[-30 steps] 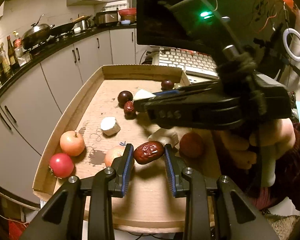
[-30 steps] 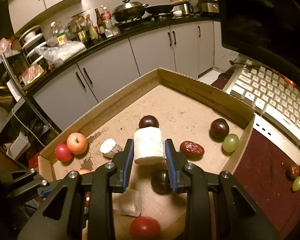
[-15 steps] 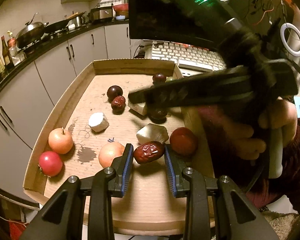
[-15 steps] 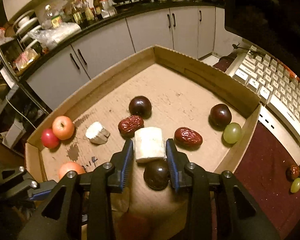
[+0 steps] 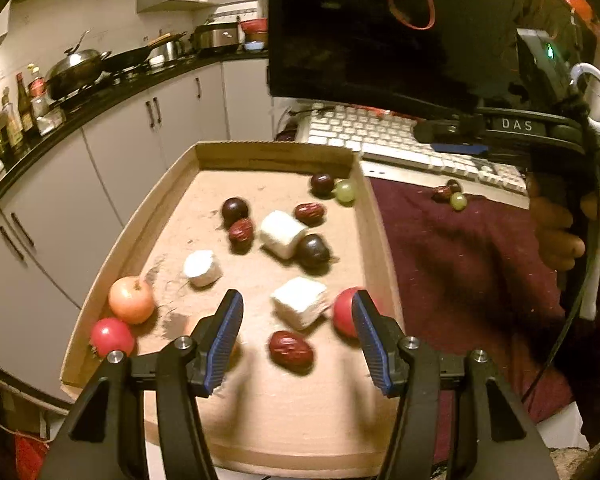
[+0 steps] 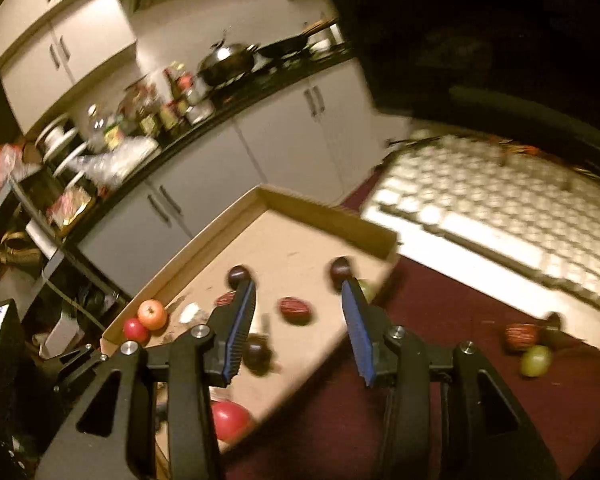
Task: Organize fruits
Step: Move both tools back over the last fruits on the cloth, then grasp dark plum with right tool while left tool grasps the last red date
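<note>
Your left gripper has just opened wide; its red date dropped onto the tray; your right gripper, also opening, holds nothing.

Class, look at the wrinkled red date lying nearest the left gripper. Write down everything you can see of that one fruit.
The red date is a small oval fruit with dark red, glossy, wrinkled skin. It lies on its side on the floor of the cardboard tray, near the front. It sits between the open fingers of the left gripper, touching neither. A white block lies just behind it, apart.
</note>
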{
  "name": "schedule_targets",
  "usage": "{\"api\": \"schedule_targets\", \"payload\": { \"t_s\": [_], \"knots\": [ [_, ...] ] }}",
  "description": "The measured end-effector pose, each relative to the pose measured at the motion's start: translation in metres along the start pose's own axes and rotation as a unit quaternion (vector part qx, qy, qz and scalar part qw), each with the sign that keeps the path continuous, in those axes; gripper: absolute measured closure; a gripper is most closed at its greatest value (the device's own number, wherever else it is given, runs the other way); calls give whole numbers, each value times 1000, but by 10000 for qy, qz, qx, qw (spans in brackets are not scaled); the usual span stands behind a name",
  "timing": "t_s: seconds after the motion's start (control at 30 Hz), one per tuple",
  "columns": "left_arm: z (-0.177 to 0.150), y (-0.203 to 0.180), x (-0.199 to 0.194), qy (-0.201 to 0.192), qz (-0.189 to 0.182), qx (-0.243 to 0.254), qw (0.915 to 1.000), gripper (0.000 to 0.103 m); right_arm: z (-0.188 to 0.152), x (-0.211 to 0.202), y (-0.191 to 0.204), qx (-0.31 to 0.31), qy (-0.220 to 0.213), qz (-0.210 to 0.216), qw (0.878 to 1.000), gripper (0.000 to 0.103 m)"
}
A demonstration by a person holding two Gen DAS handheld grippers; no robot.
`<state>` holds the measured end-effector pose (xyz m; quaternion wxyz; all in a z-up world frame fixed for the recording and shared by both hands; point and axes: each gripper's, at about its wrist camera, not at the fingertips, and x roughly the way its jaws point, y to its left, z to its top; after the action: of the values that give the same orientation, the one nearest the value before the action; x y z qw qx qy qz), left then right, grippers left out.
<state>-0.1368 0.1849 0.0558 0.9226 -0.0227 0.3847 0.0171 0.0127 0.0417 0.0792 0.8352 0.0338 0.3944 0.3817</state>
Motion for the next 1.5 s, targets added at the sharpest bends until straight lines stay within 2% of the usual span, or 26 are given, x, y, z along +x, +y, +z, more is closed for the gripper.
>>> {"api": "schedule_targets", "payload": {
  "t_s": [0.2,0.33,0.47,0.57,0.8,1.1,1.2,1.33,1.5],
  "knots": [
    [8,-26,-4,-145,-105,218,9996,43,-4,-47,-74,642,-304,-433,9965,57],
    [19,-50,2,-129,-180,428,9988,43,-13,-62,-121,1349,-300,-185,9902,57],
    [29,-71,8,-150,-231,601,9978,43,-18,-53,-139,1729,-27,9,9849,57],
    [36,-88,20,-84,-320,782,9964,43,-22,-45,-144,1868,86,-55,9823,57],
    [66,-104,60,182,-474,1078,9929,43,-27,-29,-152,1958,46,-291,9802,57],
    [77,-115,95,485,-293,1392,9886,43,-26,-12,-154,1717,105,-790,9819,57],
    [77,-119,101,558,-282,1458,9873,43,-26,-5,-150,1559,237,-1044,9819,64],
    [83,-126,107,592,-289,1625,9845,43,-25,-5,-146,1395,270,-1226,9822,66],
    [92,-134,119,722,-354,1858,9793,43,-24,-7,-151,1510,393,-1018,9825,78]
  ]
}}
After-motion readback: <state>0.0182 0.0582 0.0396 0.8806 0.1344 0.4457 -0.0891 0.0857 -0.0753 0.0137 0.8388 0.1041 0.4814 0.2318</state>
